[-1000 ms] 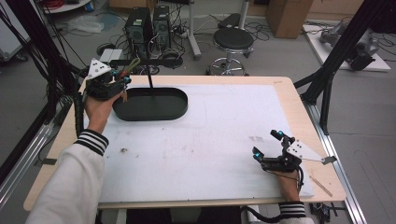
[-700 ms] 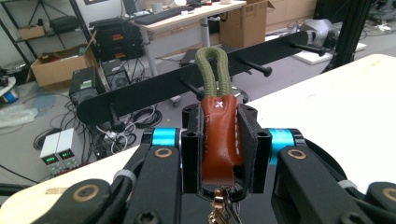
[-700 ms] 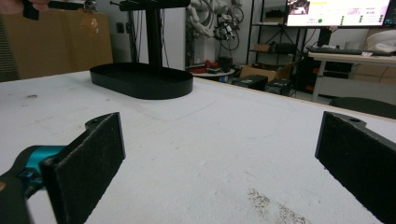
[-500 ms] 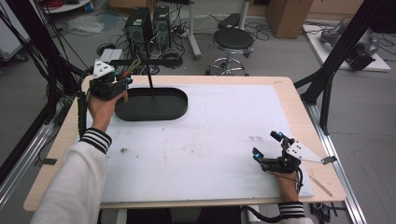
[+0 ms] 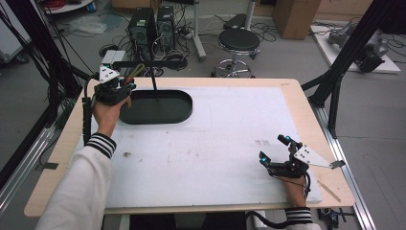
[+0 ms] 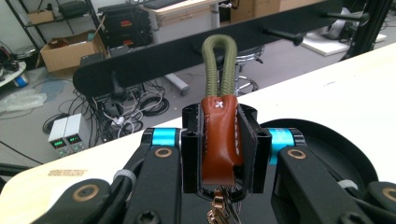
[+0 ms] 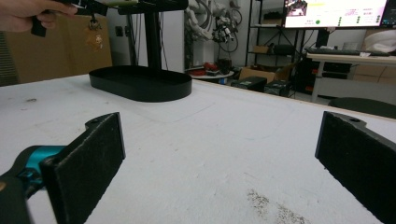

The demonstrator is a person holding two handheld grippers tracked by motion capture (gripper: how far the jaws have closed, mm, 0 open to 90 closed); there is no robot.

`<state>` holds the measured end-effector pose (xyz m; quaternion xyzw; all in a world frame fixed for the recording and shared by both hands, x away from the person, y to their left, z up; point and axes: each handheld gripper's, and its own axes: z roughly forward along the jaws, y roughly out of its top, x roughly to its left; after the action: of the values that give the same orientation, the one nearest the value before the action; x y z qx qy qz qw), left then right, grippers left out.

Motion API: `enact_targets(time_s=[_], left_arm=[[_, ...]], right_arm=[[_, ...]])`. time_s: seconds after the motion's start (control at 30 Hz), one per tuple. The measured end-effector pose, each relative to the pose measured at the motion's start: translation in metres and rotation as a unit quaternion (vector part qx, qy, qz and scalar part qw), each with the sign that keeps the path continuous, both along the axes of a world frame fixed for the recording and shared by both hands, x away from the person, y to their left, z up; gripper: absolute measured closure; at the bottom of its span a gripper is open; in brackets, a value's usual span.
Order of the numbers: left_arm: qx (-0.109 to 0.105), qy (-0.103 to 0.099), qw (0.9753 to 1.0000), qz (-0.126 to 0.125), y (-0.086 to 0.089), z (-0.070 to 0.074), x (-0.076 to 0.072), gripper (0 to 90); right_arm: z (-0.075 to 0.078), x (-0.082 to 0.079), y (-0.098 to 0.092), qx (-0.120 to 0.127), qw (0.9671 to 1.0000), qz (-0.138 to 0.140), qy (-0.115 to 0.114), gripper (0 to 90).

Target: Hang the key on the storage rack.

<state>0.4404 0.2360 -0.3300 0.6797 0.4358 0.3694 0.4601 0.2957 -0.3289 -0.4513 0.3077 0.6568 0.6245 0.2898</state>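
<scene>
Left tongs [image 6: 219, 154] clenched on leather key strap [image 6: 220, 140], raised far left before rack bar [image 6: 187, 51]. Right tongs [image 7: 219, 154] released, idle. Risk: cord loop [image 6: 218, 60] missing peg [image 6: 114, 84], keys dropping into tray [image 5: 155, 106].

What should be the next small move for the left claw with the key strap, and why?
Probably ease the left claw forward toward the black bar so the green loop can slip over a peg. The claw is shut on the brown leather strap, and the loop stands just before the bar, not yet hung. The right claw rests open on the table.
</scene>
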Motion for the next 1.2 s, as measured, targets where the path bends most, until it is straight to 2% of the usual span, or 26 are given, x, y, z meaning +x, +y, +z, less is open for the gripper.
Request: enact_targets(time_s=[0.2, 0.57, 0.67, 0.8, 0.9, 1.0, 1.2], left_arm=[[0.002, -0.003, 1.0, 0.006, -0.002, -0.002, 0.002, 73.2], [0.008, 0.004, 0.9997, 0.021, -0.006, -0.009, 0.008, 73.3], [0.011, 0.004, 0.9995, 0.028, -0.008, -0.01, 0.01, 73.4], [0.009, 0.01, 0.9992, 0.037, -0.009, -0.015, 0.015, 73.4], [0.018, 0.014, 0.9989, 0.041, -0.009, -0.019, 0.019, 73.3], [0.016, 0.02, 0.9987, 0.043, -0.011, -0.024, 0.022, 73.4], [0.027, 0.026, 0.9983, 0.043, -0.017, -0.031, 0.027, 73.4]], right_arm=[[0.0, 0.0, 0.0, 0.002, 1.0, 0.0, 0.002, 0.4], [0.0, 0.0, -0.001, 0.007, 1.0, 0.0, 0.006, 0.4], [0.0, 0.001, -0.001, 0.005, 1.0, 0.0, 0.001, 0.5], [0.0, 0.001, -0.001, 0.005, 1.0, 0.0, 0.001, 0.4], [0.0, 0.001, -0.002, 0.006, 1.0, 0.0, 0.002, 0.4], [0.0, 0.001, -0.001, 0.008, 1.0, 0.0, 0.003, 0.4], [0.0, 0.001, -0.001, 0.009, 1.0, 0.0, 0.004, 0.5]])
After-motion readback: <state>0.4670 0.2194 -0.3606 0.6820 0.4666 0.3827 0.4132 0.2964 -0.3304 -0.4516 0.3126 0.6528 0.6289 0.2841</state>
